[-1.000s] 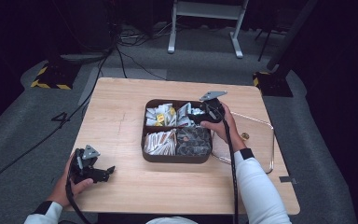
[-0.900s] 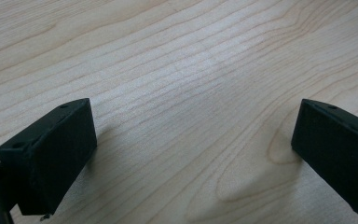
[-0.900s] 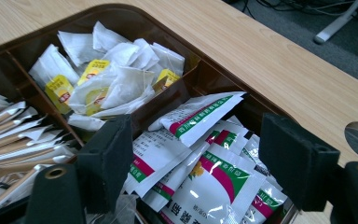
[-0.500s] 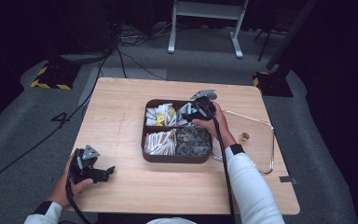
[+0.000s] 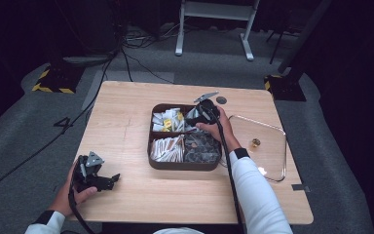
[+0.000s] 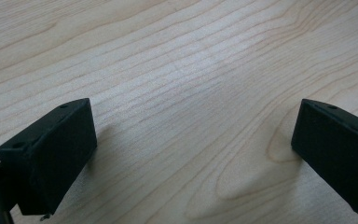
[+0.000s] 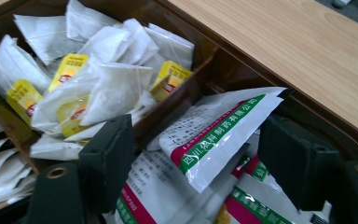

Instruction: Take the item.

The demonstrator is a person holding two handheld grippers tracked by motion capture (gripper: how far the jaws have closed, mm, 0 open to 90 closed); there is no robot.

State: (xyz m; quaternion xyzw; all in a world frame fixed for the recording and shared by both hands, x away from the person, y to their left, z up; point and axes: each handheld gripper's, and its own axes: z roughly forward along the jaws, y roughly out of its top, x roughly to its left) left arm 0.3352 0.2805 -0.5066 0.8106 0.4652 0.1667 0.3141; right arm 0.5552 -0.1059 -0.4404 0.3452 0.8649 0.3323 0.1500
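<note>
Reaching forward over the brown tray [image 5: 185, 165], right claw [image 7: 196, 168] dips into the far right compartment, jaws spread and just now narrowing, straddling a white sachet [image 7: 219, 135] with green and red print; pads not pressing it. Forearm in a white sleeve angled up from the near edge. Left claw [image 6: 191, 154] lies low on the counter [image 6: 177, 60], jaws spread, nothing between them.

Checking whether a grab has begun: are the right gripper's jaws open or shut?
Open. The right gripper has its jaws apart on either side of a white sachet, neither pressing it.
</note>
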